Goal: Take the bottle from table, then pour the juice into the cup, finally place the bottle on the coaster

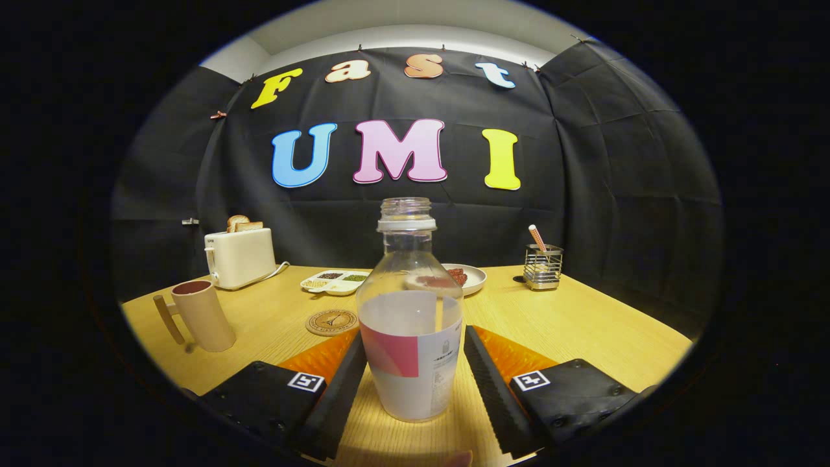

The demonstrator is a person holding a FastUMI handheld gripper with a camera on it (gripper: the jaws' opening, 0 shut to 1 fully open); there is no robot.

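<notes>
A clear, uncapped bottle (410, 363) holding pale juice, with a white and pink label, stands upright on the wooden table (583, 324). My gripper (414, 331) is shut on it: both fingers press its sides at label height. A tan cup (201, 314) with a wooden handle and dark inside stands to the left, beyond the left finger. A round brown coaster (331, 322) lies on the table between the cup and the bottle, just ahead of the left fingertip.
A cream toaster (240, 256) with bread slices stands at the back left. A divided snack tray (334, 281) and a plate of red food (468, 277) lie behind the bottle. A wire holder (543, 266) with a straw stands at the back right.
</notes>
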